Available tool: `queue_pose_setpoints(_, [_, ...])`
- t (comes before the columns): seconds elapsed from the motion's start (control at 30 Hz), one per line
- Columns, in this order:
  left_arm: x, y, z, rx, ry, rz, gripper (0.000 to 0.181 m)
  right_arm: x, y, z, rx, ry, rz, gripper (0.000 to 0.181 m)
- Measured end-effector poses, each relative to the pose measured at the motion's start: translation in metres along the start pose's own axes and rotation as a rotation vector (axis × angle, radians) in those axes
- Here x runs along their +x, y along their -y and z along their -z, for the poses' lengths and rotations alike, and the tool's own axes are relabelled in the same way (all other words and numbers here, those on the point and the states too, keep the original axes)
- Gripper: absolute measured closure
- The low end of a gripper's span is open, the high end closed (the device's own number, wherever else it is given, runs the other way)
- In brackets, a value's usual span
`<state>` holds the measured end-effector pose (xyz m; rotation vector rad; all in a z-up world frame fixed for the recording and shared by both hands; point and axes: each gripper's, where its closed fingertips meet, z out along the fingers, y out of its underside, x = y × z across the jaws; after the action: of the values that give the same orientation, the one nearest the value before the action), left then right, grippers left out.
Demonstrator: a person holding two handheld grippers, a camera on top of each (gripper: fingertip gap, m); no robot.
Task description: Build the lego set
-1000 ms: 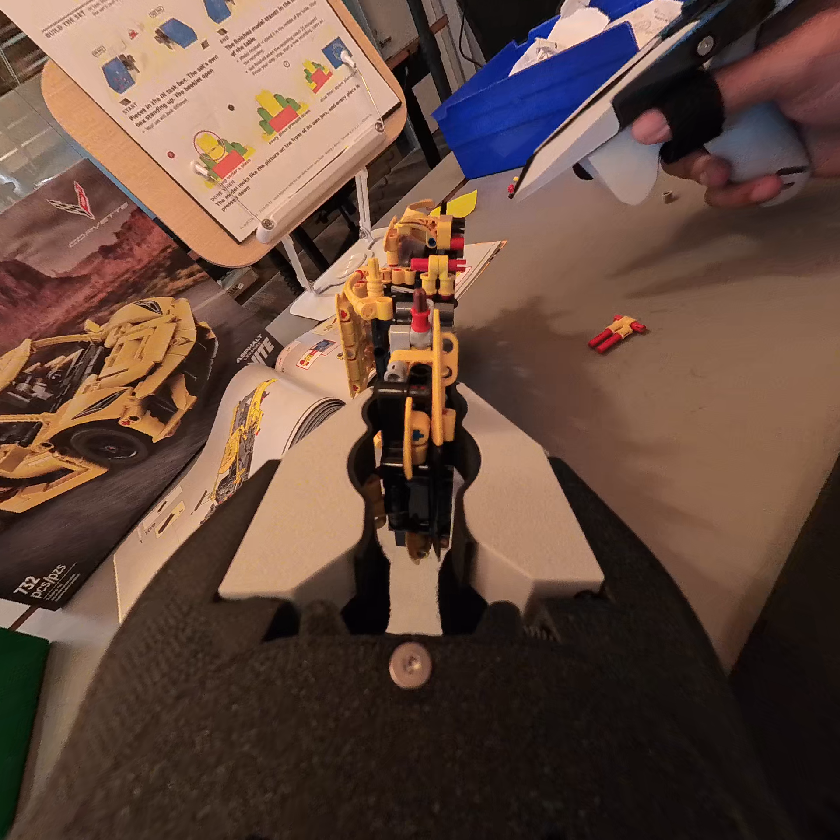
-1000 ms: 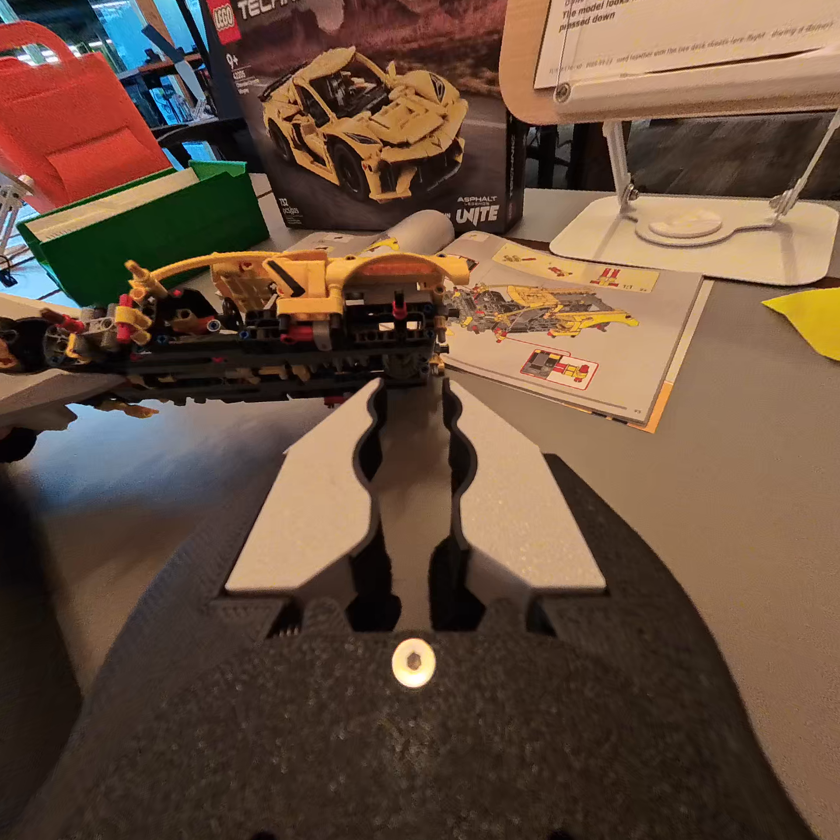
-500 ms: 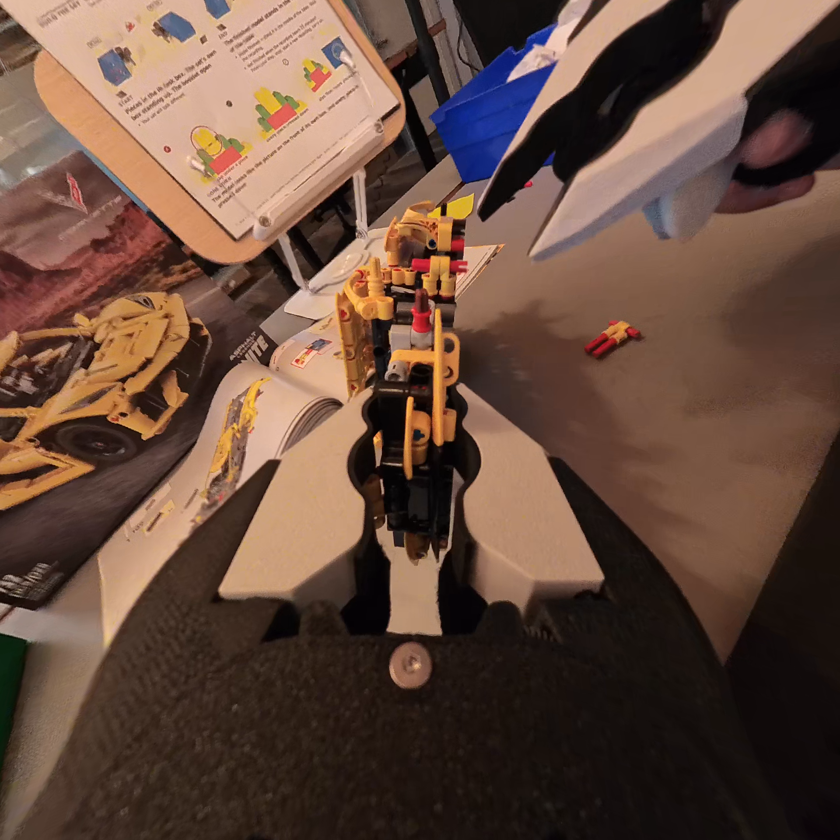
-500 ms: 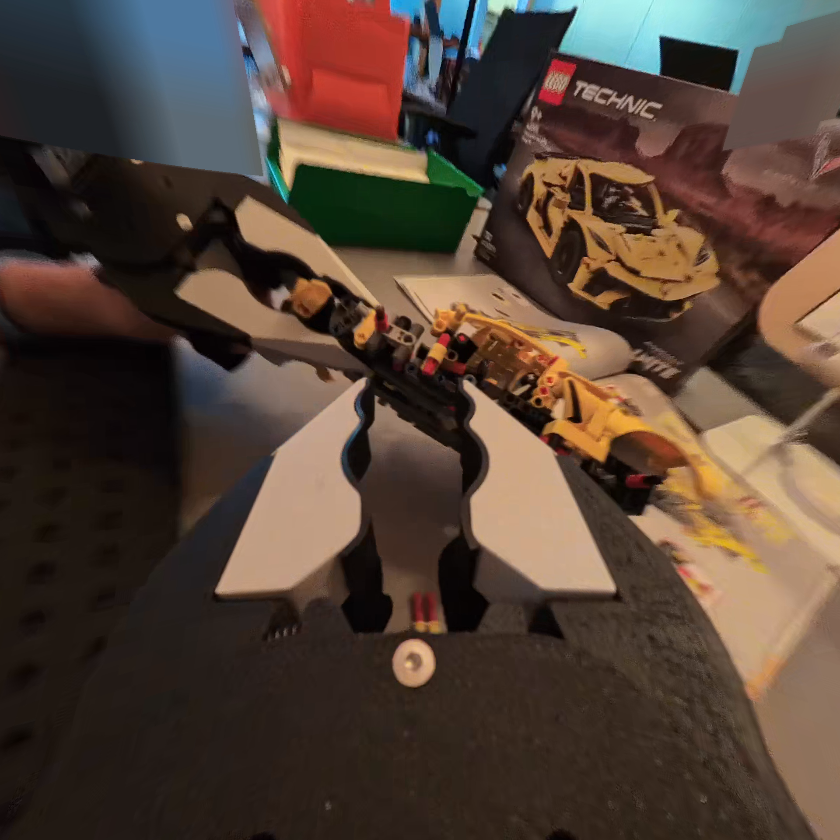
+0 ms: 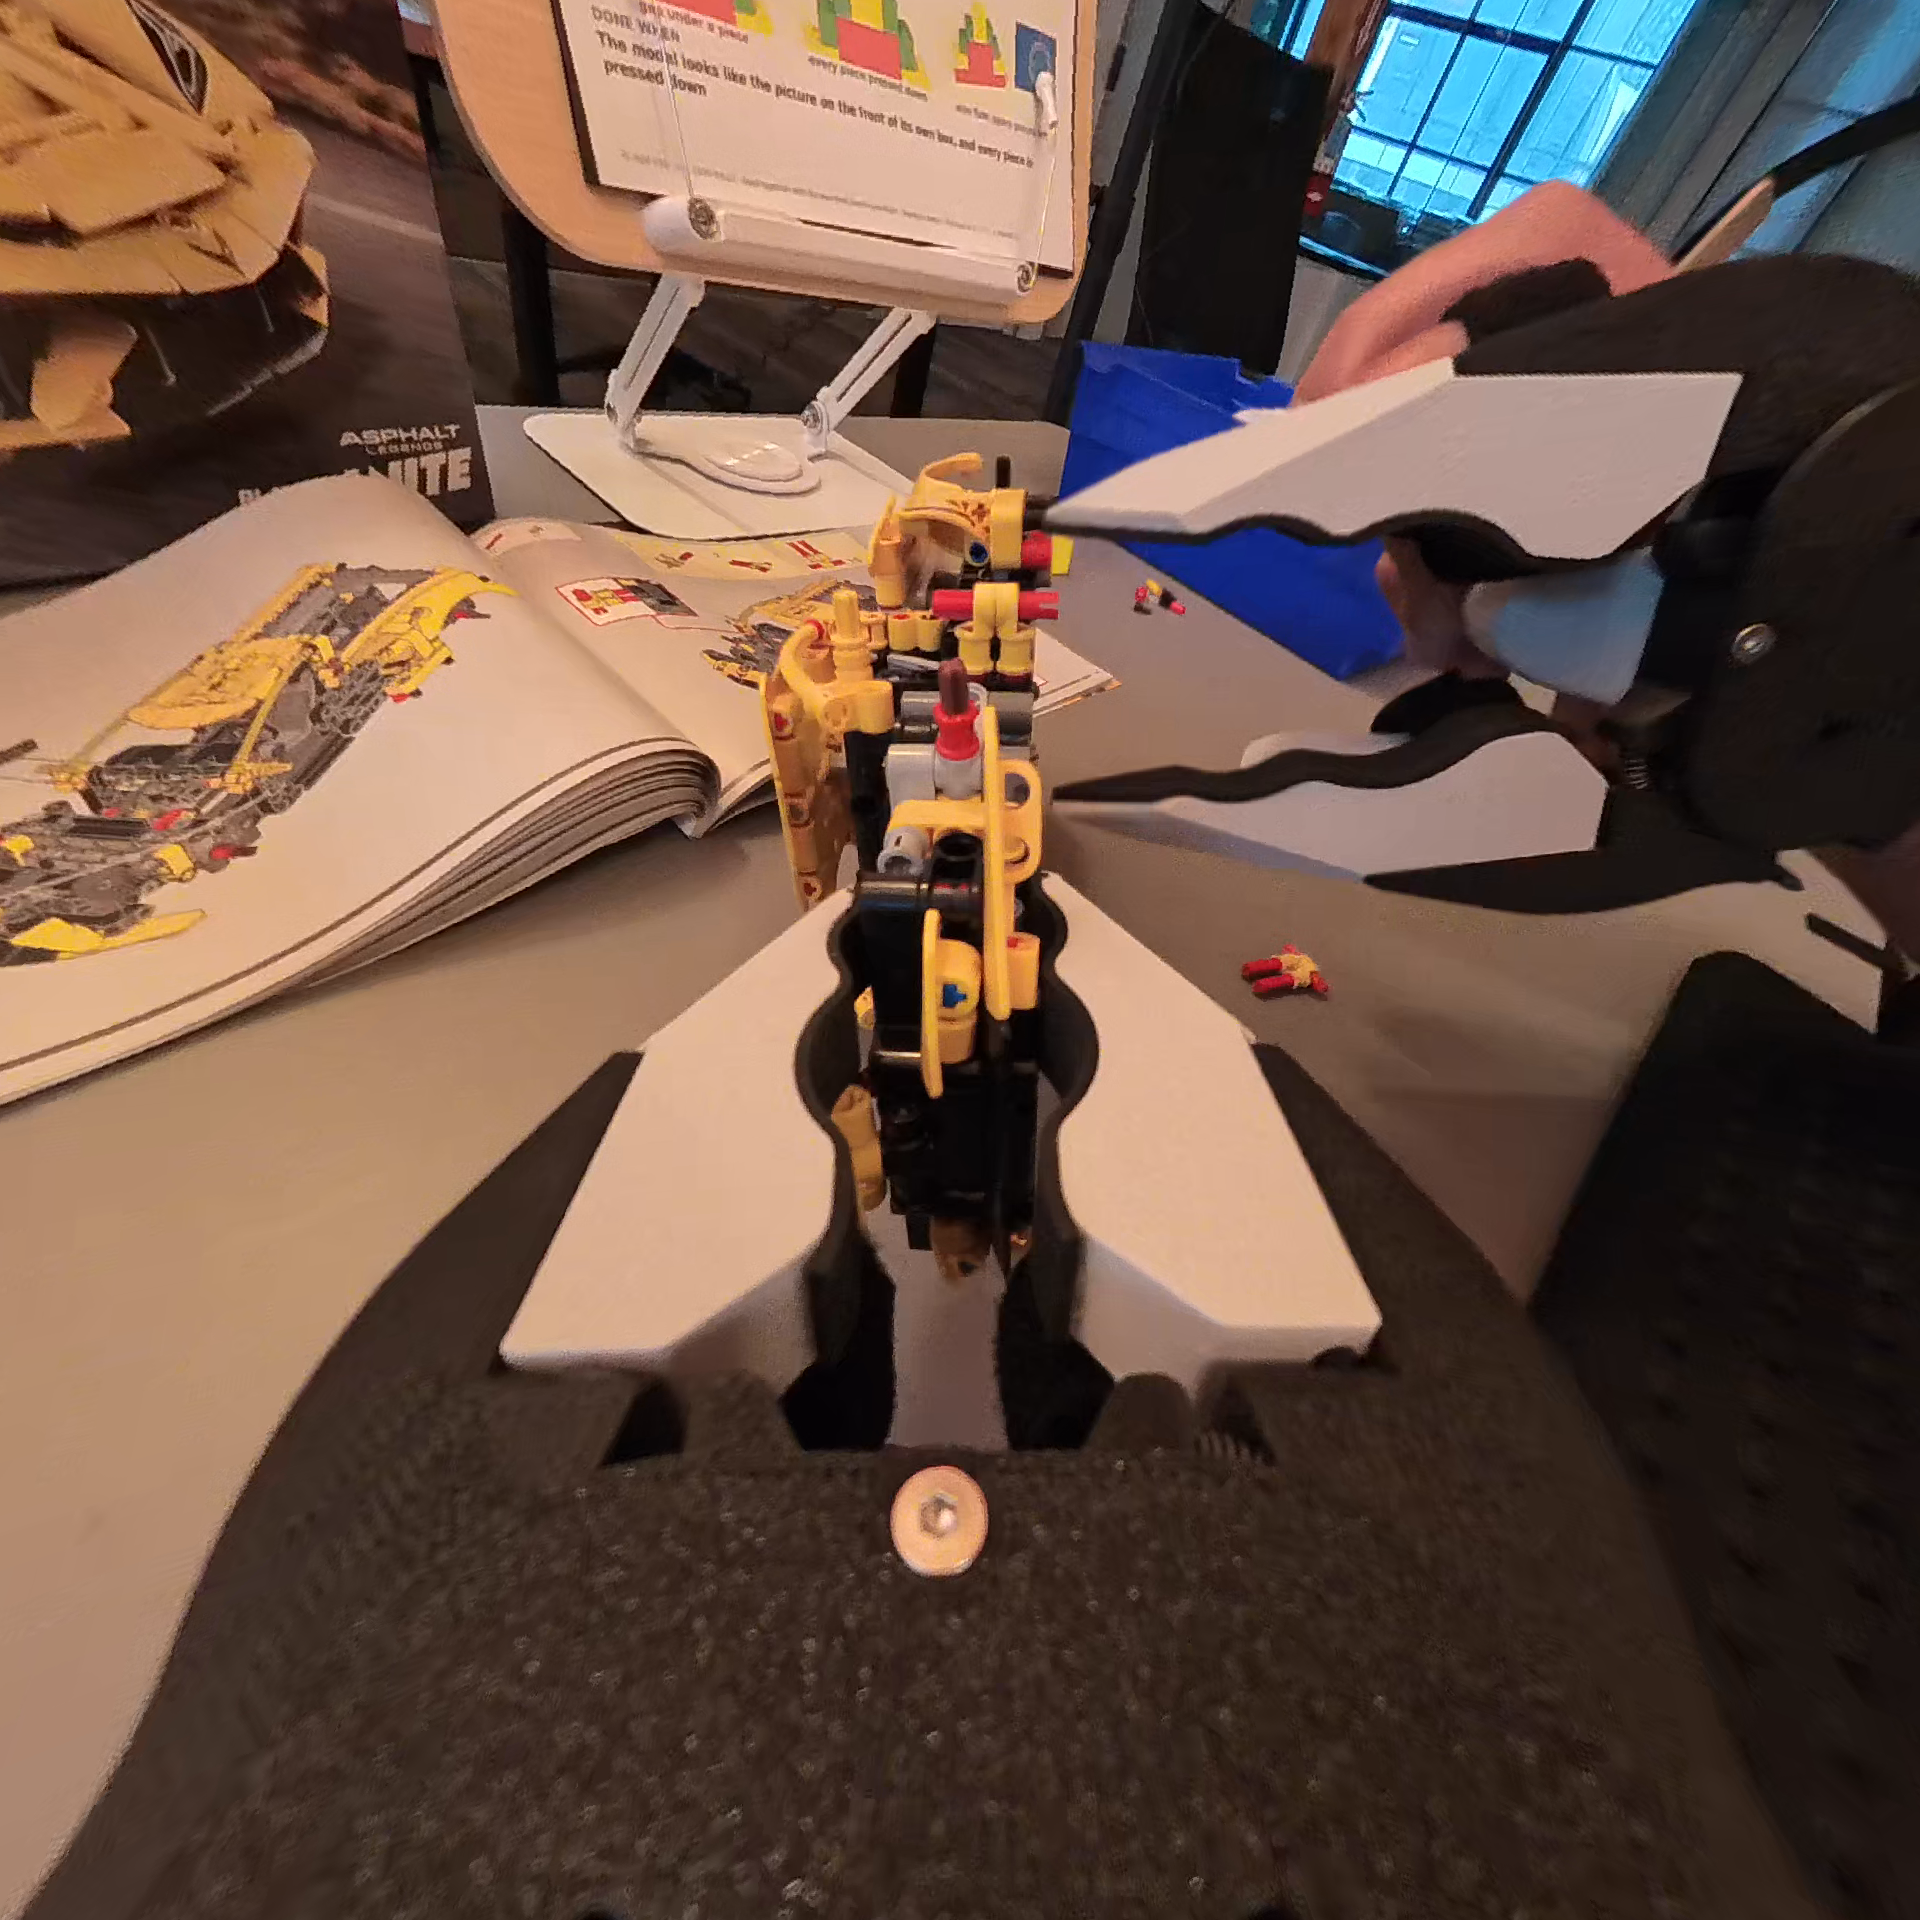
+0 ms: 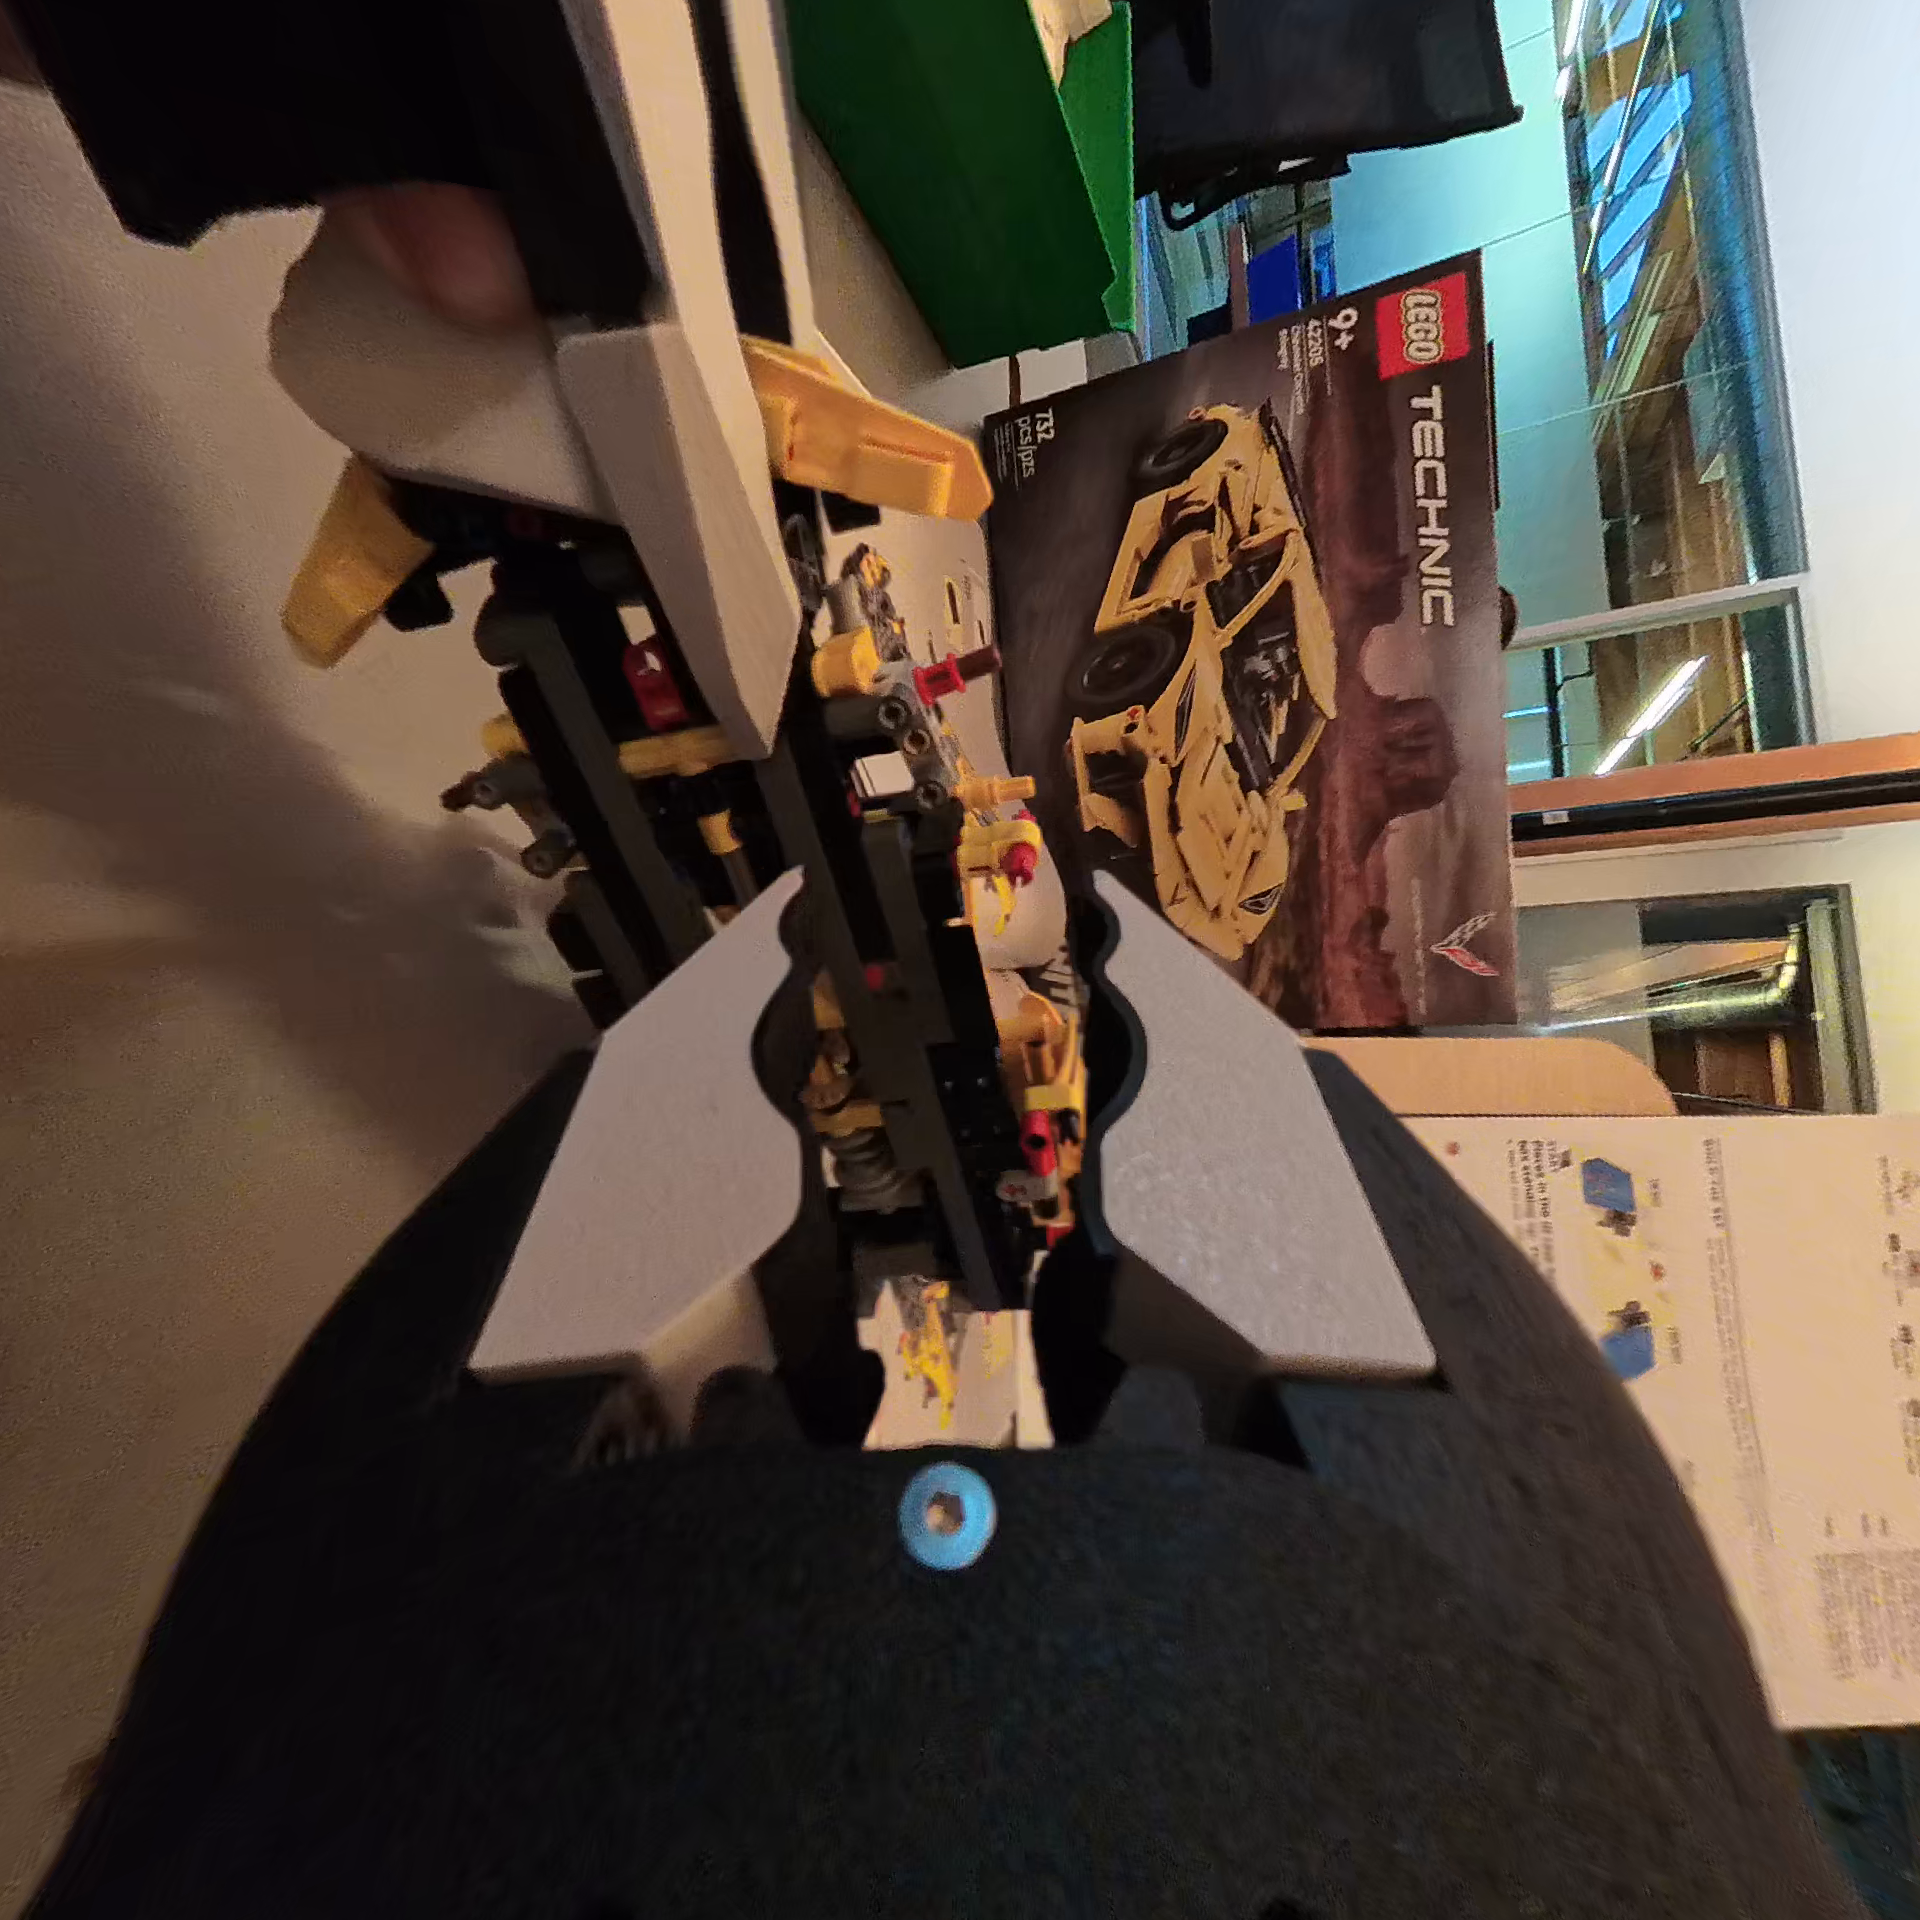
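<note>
1. An open instruction booklet (image 5: 343, 748) lies on the table (image 5: 312, 1195), left of the model.
2. The left gripper (image 5: 940, 914) holds the near end of the yellow-and-black car model (image 5: 935, 790), jaws clamped on it.
3. The right gripper (image 5: 1049, 649) straddles the model's far end, jaws wide.
4. A small red-and-yellow piece (image 5: 1283, 971) lies near.

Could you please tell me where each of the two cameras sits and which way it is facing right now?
Left wrist view: on the left hand-held gripper, looking along the grey table past the yellow-and-black lego car chassis it clamps; a hand shows.
Right wrist view: on the right hand-held gripper, rolled sideways, fingers either side of the chassis.
Shared: chassis, dark lego box.
</note>
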<state>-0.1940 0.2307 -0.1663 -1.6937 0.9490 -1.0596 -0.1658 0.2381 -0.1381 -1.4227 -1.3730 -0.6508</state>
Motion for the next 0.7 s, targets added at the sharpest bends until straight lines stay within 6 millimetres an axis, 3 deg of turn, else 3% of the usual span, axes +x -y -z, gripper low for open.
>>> queue_pose_setpoints(0.13, [-0.001,0.001,0.000,-0.001,-0.009,0.020,0.153,0.006,-0.004,-0.005,-0.019,0.002,0.040,0.136])
queue_pose_setpoints(0.27, [-0.002,0.000,0.001,0.000,-0.016,0.045,0.153,-0.004,-0.006,-0.007,-0.029,0.047,0.096,0.132])
queue_pose_setpoints(0.4, [-0.001,0.001,0.001,0.000,-0.015,0.028,0.153,-0.002,-0.005,-0.014,-0.025,0.010,0.100,0.124])
queue_pose_setpoints(0.7, [0.001,0.001,0.001,0.000,-0.004,-0.017,0.154,-0.007,-0.004,-0.019,0.011,0.026,0.169,0.130])
